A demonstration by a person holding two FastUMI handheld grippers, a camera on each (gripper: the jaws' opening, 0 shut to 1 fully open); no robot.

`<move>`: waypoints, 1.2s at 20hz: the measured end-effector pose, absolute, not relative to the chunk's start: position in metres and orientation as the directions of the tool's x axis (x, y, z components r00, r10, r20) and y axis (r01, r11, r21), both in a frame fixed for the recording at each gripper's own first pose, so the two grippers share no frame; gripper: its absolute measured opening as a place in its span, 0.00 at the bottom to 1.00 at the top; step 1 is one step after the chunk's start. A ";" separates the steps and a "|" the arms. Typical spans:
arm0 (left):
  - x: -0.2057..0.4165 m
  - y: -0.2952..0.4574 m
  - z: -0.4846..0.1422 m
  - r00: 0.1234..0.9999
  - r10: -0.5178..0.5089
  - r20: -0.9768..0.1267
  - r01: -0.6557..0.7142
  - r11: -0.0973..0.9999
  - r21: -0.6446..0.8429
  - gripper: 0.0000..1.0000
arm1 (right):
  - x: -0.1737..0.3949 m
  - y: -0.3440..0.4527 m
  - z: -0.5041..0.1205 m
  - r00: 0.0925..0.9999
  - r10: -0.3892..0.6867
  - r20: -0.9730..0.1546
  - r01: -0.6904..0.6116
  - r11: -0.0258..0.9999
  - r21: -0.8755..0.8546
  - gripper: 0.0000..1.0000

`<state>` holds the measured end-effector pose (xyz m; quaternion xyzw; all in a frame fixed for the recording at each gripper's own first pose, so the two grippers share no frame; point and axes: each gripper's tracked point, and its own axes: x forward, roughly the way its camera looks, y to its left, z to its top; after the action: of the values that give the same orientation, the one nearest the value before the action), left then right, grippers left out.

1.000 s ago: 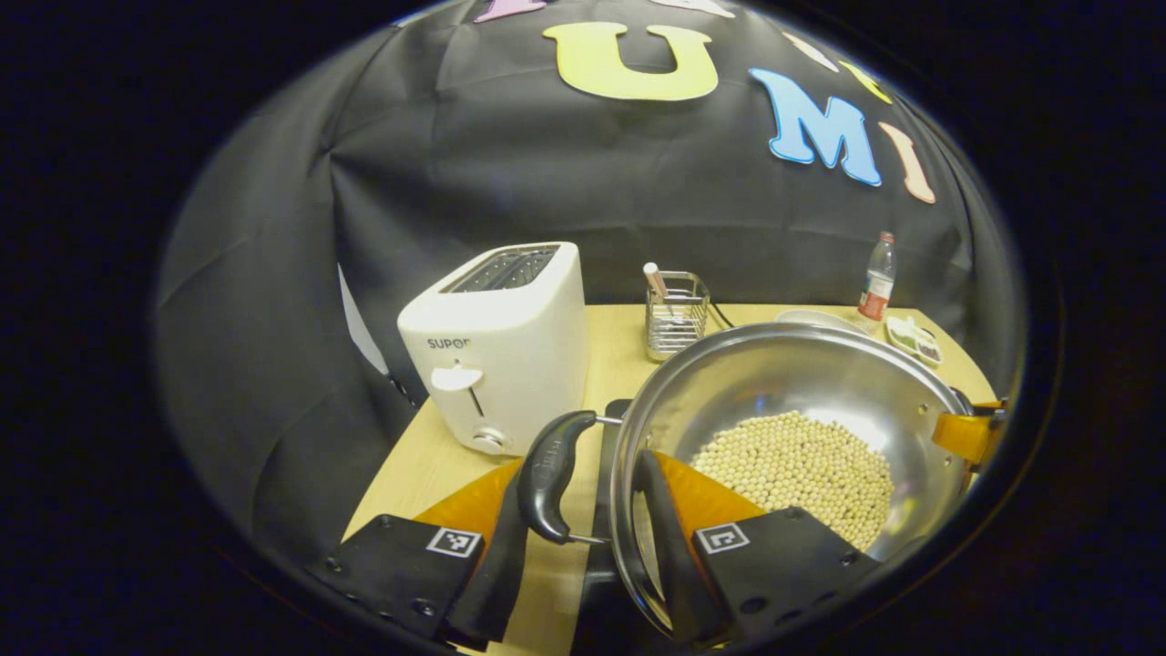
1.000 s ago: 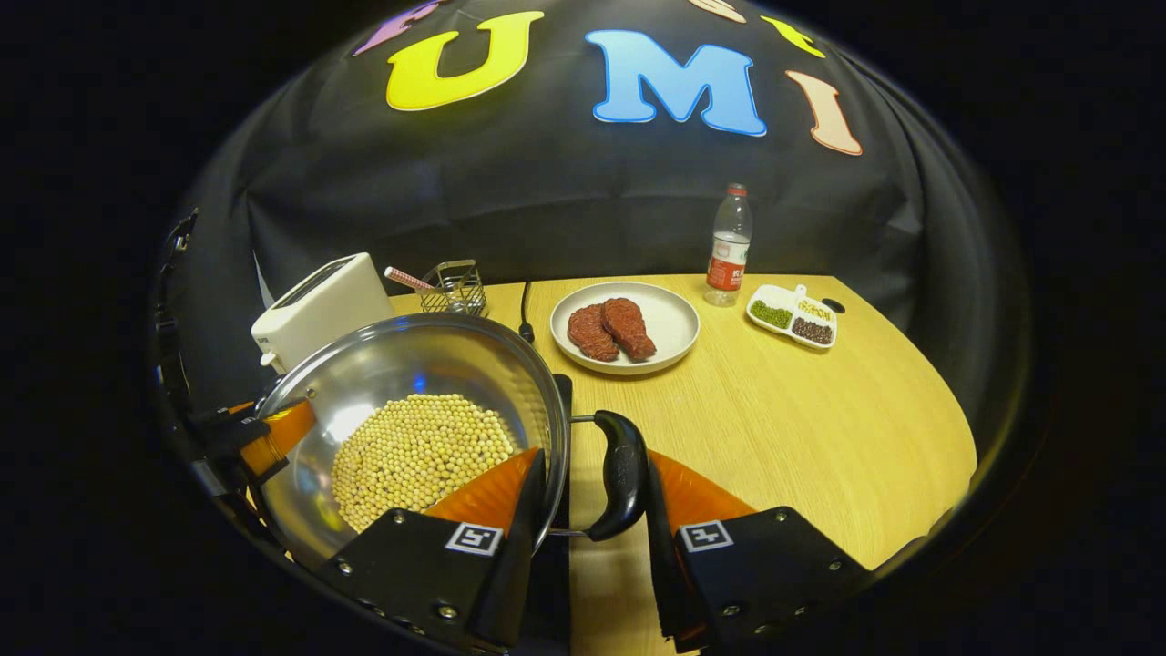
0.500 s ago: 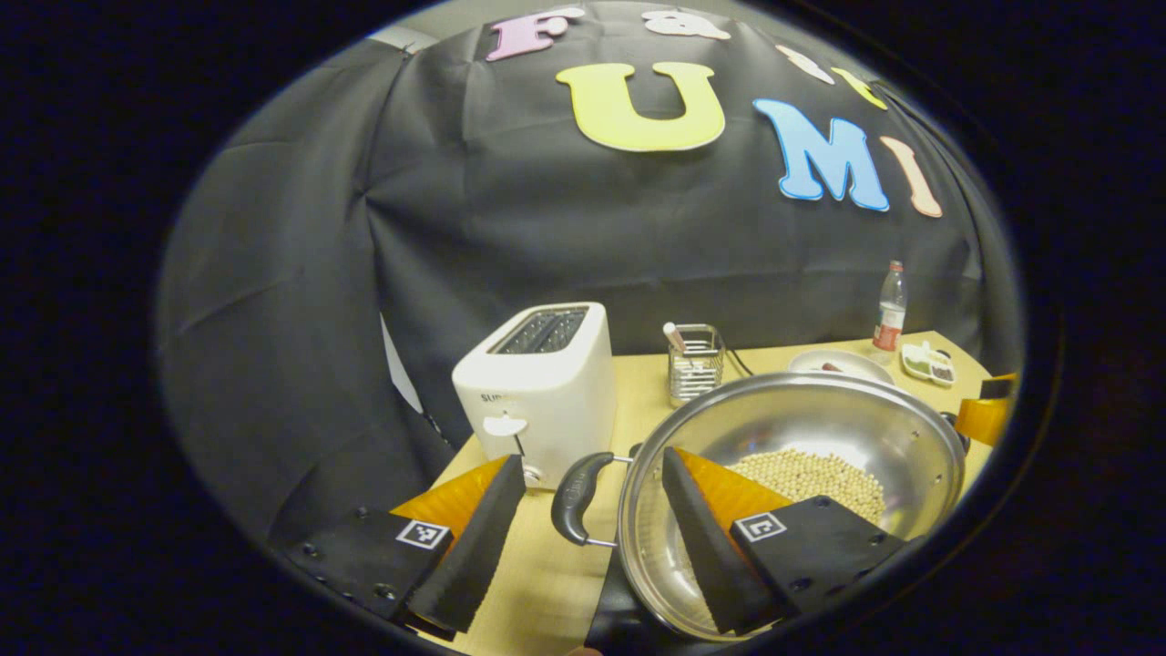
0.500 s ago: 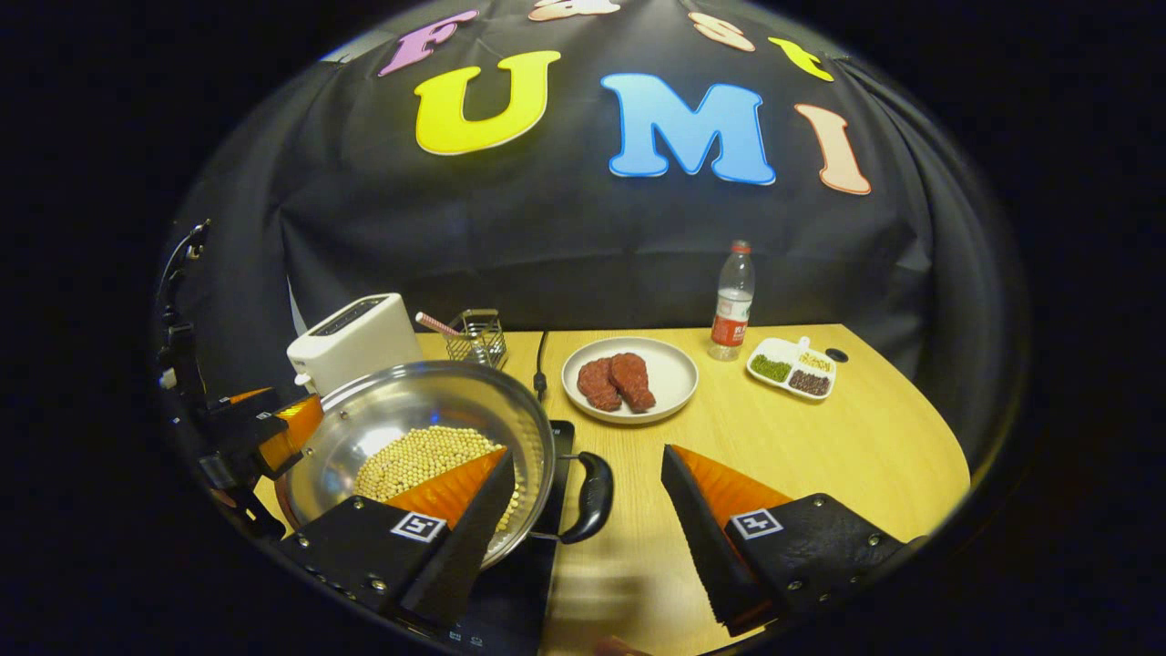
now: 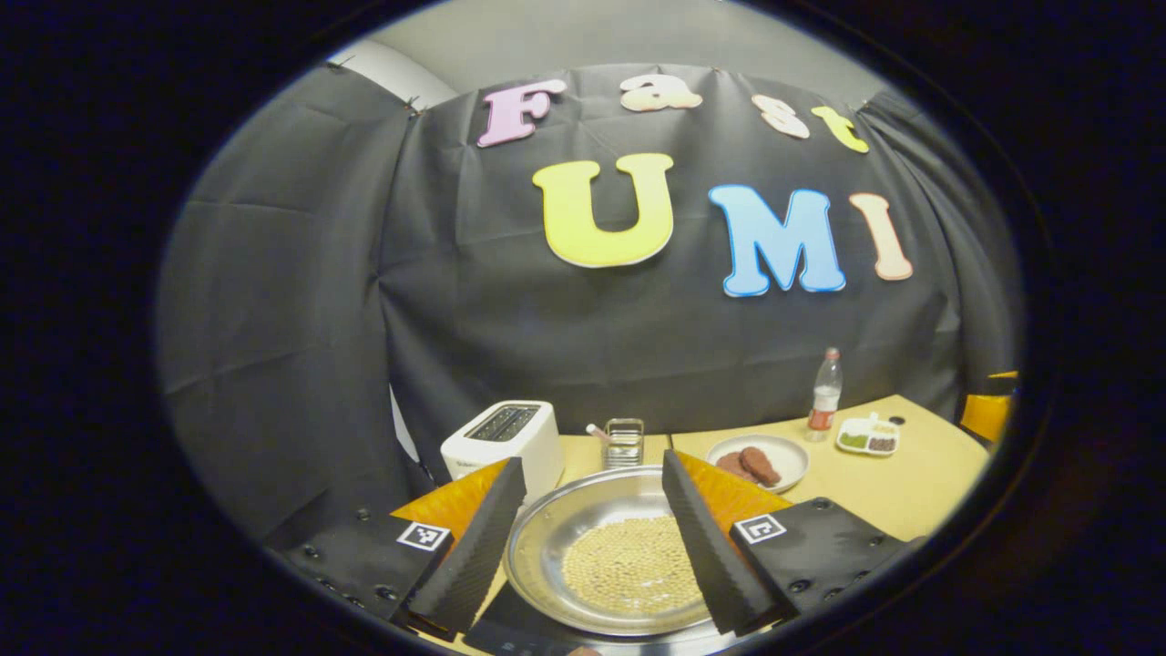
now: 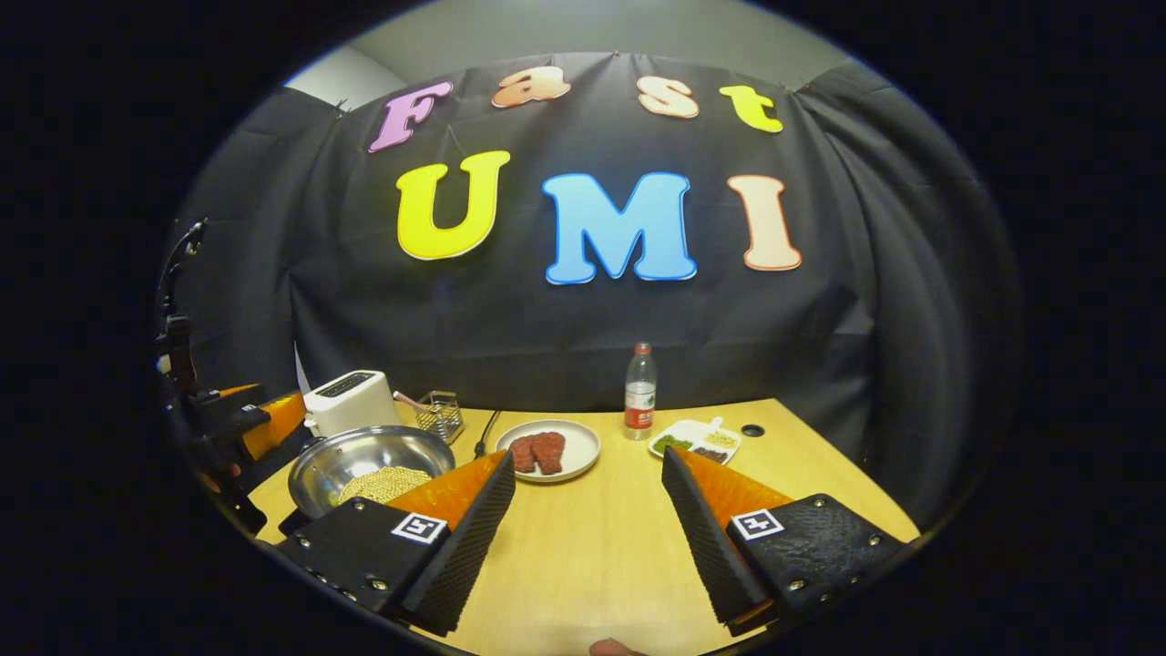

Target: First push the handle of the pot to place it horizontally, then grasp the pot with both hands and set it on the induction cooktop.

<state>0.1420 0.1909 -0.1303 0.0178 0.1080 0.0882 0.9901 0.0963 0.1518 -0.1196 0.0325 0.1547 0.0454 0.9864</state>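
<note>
A steel pot holding pale beans sits on the black induction cooktop at the table's near left. My left gripper hangs open above and behind it, and the pot shows between its two fingers without touching them. In the right gripper view the pot lies low at the left, with the left gripper and its holder beyond it. My right gripper is open over bare table, well to the right of the pot. The pot's handles are hidden.
A white toaster and a wire basket stand behind the pot. A plate with two pieces of meat, a water bottle and a small divided dish sit along the back of the wooden table.
Both grippers opened and let go of the pot's handles, then pulled back and up. The pot stays on the cooktop and now looks smaller and farther off.
</note>
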 end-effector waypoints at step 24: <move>-0.042 0.017 0.055 0.993 0.097 0.066 -0.101 0.994 0.048 0.98 | -0.048 -0.023 0.012 0.999 0.047 -0.020 -0.045 0.996 0.072 0.98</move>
<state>-0.0424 0.0175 0.0552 0.0255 -0.0317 0.0496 0.9979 -0.0475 -0.0234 0.0120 0.0356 0.0108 0.0230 0.9990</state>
